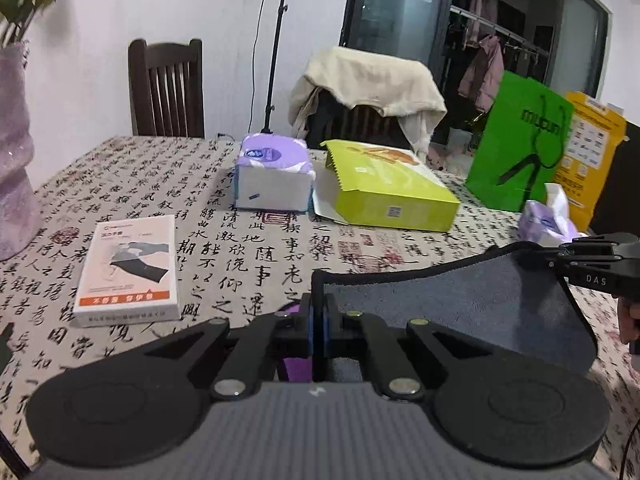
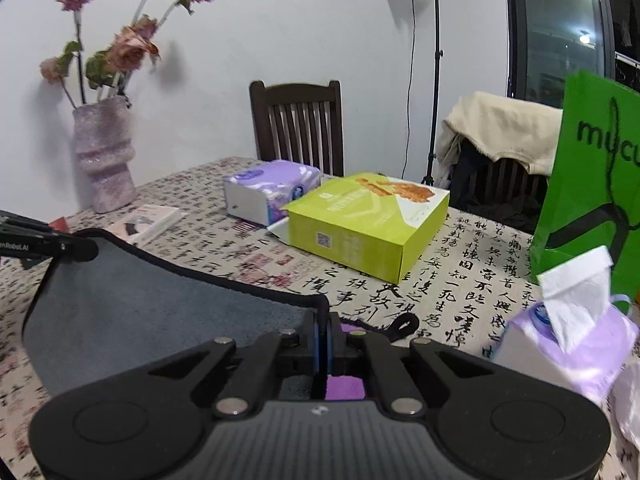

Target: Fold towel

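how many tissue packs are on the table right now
2. One purple tissue pack lies at the far side beside the yellow-green box; the other stands near the green bag, a tissue sticking up. Others may be hidden.

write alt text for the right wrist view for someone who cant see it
The right gripper is shut on a corner of a grey towel, lifted over a table with a calligraphy-print cloth; the left gripper holds its other corner. Behind sit a lime-green box, tissue packs and a vase of flowers.
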Demonstrator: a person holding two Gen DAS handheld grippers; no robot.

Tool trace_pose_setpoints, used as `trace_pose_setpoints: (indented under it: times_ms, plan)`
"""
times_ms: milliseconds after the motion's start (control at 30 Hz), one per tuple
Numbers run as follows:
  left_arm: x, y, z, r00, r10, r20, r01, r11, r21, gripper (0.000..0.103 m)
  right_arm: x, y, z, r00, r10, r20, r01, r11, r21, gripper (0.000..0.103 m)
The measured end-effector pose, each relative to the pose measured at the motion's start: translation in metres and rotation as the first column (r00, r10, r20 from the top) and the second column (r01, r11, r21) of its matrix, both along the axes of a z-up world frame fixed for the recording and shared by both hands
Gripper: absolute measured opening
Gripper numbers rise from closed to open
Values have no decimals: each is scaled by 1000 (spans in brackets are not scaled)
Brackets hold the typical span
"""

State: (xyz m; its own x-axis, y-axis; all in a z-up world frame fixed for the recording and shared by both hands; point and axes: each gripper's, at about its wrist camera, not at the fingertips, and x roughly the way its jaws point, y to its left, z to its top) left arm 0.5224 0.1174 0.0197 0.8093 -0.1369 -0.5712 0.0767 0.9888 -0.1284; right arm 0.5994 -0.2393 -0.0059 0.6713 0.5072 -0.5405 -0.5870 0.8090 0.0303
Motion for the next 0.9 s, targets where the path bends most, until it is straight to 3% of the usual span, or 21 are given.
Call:
trace_pose_setpoints:
  times_ms: [233,467,733,900]
  plan:
    - [37,7,-27,998,8,-64,-9,1000,-2,5,38,16,-27,999,-26,-47,25,999,-37,4]
    - [49,14,-44,995,23,-95,-24,1000,-14,7,48,24,-42,997,-35,-65,30,996,-79,7]
    - [34,20,-32,996,46,-71,-46,999,8,14,44,19,-37,997,-72,-35,68,992,-104,14]
    - [10,16,-15,999,25,-33,-23,999,42,26,31,11,-18,997,-80,-10,79,991,-105,16]
